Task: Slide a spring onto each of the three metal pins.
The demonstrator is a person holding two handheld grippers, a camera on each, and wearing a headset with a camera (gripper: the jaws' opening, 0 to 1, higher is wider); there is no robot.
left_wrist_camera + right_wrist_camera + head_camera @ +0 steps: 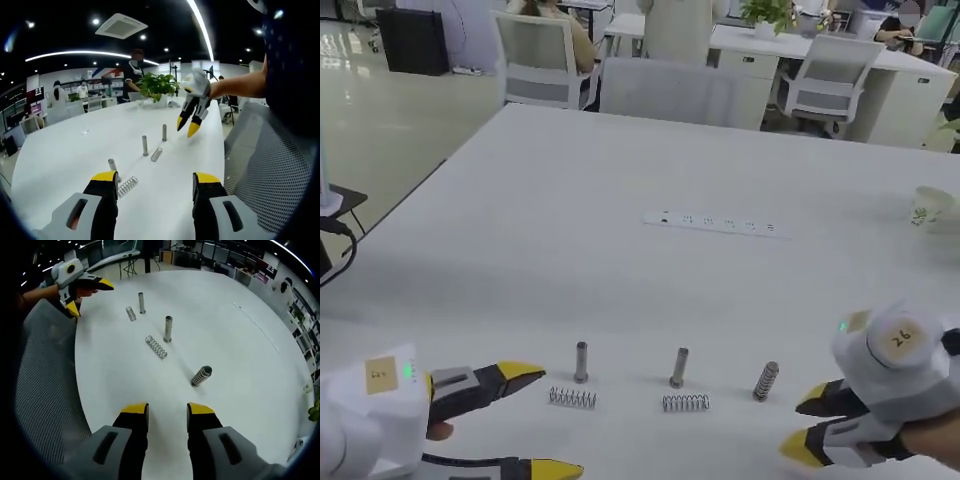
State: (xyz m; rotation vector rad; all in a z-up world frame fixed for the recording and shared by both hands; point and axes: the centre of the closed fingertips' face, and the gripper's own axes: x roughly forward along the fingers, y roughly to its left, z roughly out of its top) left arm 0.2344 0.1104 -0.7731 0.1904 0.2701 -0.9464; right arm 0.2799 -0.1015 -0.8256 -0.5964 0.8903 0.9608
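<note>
The big white table (620, 200) holds two metal pins standing up, the left pin (581, 362) and the middle pin (679, 367). One spring (572, 398) lies flat just in front of the left pin. Another spring (686, 403) lies in front of the middle pin. A third spring (766, 381) stands on the right, leaning a little. Farther back lie a power strip (716, 223) and a cup (932, 207).

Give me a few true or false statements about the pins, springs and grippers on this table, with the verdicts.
1. The right-hand pin already carries the third spring. True.
2. Three loose springs lie on the table. False: two do, the left spring and the middle spring.
3. The left gripper grips a spring. False: it is open and empty.
4. The right gripper is open. True.
5. The left pin and middle pin stand upright and bare. True.
</note>
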